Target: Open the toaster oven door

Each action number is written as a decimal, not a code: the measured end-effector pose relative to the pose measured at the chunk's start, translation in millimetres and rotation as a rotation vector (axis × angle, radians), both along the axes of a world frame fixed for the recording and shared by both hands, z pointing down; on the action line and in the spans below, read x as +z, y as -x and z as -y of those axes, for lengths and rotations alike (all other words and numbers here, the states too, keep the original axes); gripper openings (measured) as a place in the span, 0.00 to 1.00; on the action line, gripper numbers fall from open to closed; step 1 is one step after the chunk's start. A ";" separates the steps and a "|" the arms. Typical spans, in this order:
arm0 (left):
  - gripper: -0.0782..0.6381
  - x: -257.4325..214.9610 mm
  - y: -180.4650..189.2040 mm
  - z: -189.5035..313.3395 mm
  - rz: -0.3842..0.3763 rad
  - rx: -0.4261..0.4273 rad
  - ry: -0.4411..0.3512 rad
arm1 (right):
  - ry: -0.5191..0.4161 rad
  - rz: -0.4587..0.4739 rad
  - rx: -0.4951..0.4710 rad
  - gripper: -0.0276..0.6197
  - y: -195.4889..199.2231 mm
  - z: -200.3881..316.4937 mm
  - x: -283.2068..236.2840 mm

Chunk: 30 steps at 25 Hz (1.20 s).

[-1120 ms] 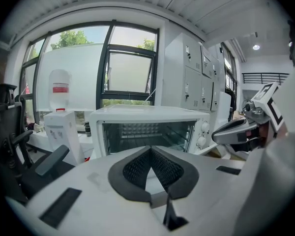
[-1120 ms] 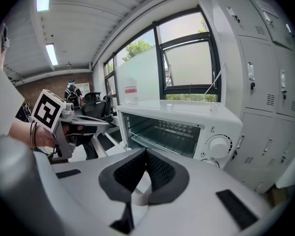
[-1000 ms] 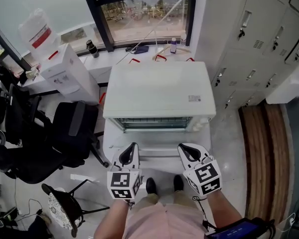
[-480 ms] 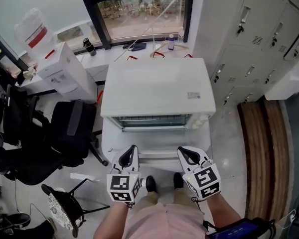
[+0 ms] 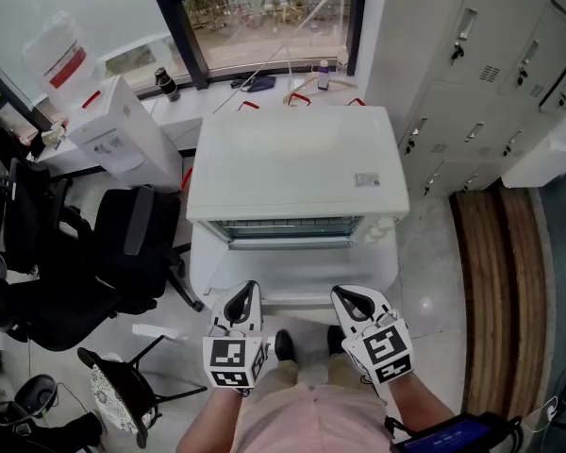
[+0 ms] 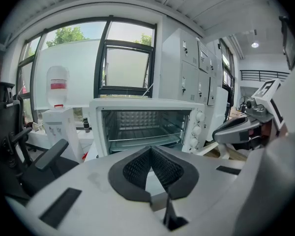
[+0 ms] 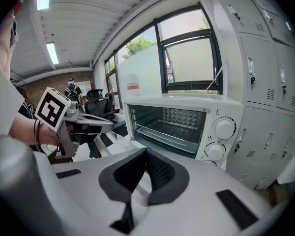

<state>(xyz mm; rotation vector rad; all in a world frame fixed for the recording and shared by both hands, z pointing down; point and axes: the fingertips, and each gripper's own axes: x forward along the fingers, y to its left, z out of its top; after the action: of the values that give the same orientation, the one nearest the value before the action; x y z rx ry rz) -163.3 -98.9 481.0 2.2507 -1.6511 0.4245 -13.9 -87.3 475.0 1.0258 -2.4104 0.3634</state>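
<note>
Your left gripper (image 6: 150, 150) shows its jaw tips pressed together, nothing between them. Ahead, the toaster oven (image 6: 137, 104) stands open, its wire rack (image 6: 142, 132) exposed; your right gripper (image 6: 225, 131) sits rightward.

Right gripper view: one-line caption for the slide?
Right gripper, jaws shut and empty, facing the open white toaster oven, wire rack visible inside.
</note>
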 end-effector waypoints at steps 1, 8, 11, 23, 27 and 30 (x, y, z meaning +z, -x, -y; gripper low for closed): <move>0.13 0.8 0.2 -0.8 0.001 -0.001 0.002 | 0.002 0.001 -0.002 0.04 0.6 -1.1 0.7; 0.13 6.8 0.1 -6.4 -0.003 -0.003 0.019 | 0.014 0.001 -0.012 0.05 2.0 -6.7 5.1; 0.13 10.4 0.5 -9.6 -0.001 -0.004 0.028 | 0.016 -0.002 -0.015 0.05 1.6 -9.4 8.7; 0.13 22.4 1.4 -20.8 -0.002 -0.006 0.047 | 0.048 -0.008 -0.020 0.05 2.9 -21.7 21.5; 0.13 27.8 0.9 -23.9 0.000 -0.005 0.057 | 0.061 -0.010 -0.017 0.05 2.3 -25.0 26.7; 0.13 31.4 0.9 -26.2 0.002 -0.007 0.067 | 0.063 -0.014 -0.017 0.05 1.5 -26.9 29.6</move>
<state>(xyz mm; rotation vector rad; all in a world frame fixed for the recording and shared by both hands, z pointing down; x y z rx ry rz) -164.1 -72.7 512.4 2.1969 -1.6208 0.4737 -15.4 -60.5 504.7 0.9766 -2.3785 0.4216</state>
